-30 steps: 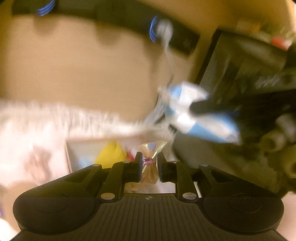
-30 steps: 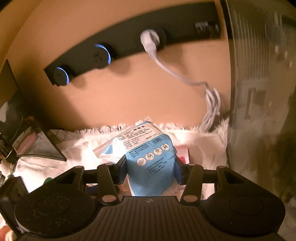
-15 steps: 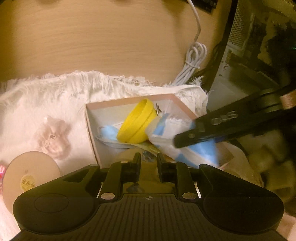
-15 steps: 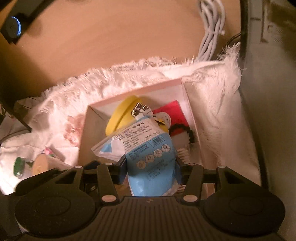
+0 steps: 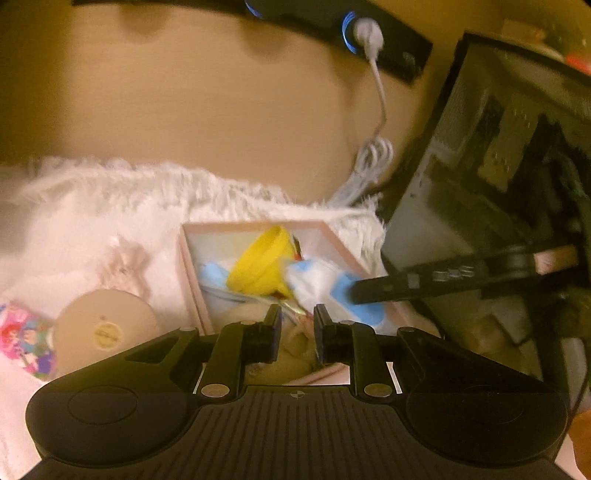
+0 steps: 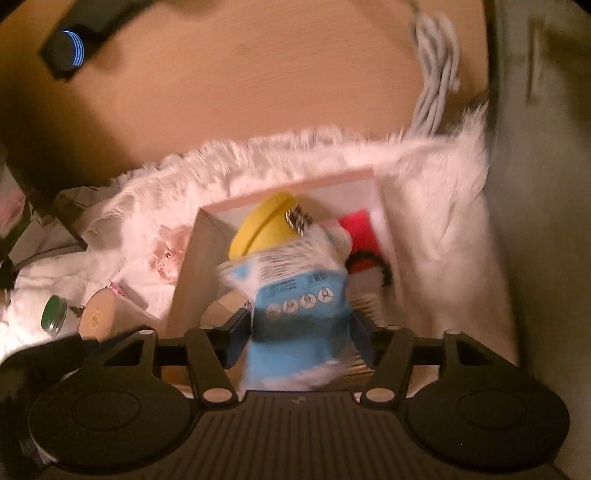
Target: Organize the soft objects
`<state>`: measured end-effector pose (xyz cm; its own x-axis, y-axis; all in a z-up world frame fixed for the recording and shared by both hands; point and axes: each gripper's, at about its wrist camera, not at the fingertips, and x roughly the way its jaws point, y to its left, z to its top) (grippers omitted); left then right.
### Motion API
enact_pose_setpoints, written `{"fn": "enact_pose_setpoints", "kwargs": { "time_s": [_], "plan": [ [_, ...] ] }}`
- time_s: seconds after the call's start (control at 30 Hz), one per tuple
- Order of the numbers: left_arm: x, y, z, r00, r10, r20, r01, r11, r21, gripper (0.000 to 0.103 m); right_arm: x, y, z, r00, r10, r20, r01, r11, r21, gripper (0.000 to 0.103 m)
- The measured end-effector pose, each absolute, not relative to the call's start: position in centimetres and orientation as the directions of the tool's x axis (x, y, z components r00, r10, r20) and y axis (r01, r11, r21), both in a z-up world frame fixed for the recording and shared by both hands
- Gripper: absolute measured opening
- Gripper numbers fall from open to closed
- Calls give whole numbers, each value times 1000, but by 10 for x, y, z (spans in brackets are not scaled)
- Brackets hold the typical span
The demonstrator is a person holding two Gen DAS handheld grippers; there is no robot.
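Observation:
A pink-rimmed white box (image 5: 190, 258) (image 6: 192, 251) sits on a white fluffy rug (image 5: 110, 206) (image 6: 443, 221). It holds a yellow soft piece (image 5: 262, 262) (image 6: 266, 221), a red item (image 6: 360, 230) and a beige bagged item (image 5: 295, 343). My left gripper (image 5: 297, 325) hovers over the box's near end, jaws slightly apart, nothing held. My right gripper (image 6: 301, 332) has its jaws spread around a blue-and-white mask pack (image 6: 295, 295) (image 5: 332, 288) that sags into the box; the grip looks loosened.
A round beige lid (image 5: 105, 328) (image 6: 98, 317), a colourful packet (image 5: 22, 339) and a green-capped jar (image 6: 53, 315) lie left of the box. A white coiled cable (image 5: 369, 162) and a dark computer case (image 5: 480, 166) stand at right. A power strip (image 5: 351, 26) is on the wall.
My right gripper widened its jaws and the mask pack slipped lower into the box. My left gripper drew back and tilted up; the beige bag it carried a second ago lies in the box.

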<state>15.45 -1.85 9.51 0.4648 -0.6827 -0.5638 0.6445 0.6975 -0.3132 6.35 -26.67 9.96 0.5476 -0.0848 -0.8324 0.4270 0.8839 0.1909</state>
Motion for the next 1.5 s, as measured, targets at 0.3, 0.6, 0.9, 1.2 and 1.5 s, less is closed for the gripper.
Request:
{"fn": "enact_pose_setpoints", "kwargs": {
  "time_s": [0.3, 0.6, 0.9, 1.2, 1.5],
  "plan": [
    [149, 11, 103, 516, -662, -543, 583, 736, -344, 21, 65, -267, 103, 581, -217, -785, 483, 868, 118, 39],
    [140, 58, 90, 542, -614, -574, 504, 784, -362, 21, 72, -266, 72, 543, -175, -821, 467, 876, 122, 45],
    [128, 99, 78, 577, -553, -601, 454, 829, -326, 21, 56, -250, 66, 533, -142, -834, 427, 896, 120, 49],
    [137, 154, 49, 629, -381, -677, 236, 924, -301, 21, 20, -204, 109, 640, -244, -729, 350, 937, -6, 67],
    [162, 176, 37, 615, -310, -725, 122, 946, -301, 21, 25, -143, 88, 622, -108, -775, 220, 975, 41, 69]
  ]
}}
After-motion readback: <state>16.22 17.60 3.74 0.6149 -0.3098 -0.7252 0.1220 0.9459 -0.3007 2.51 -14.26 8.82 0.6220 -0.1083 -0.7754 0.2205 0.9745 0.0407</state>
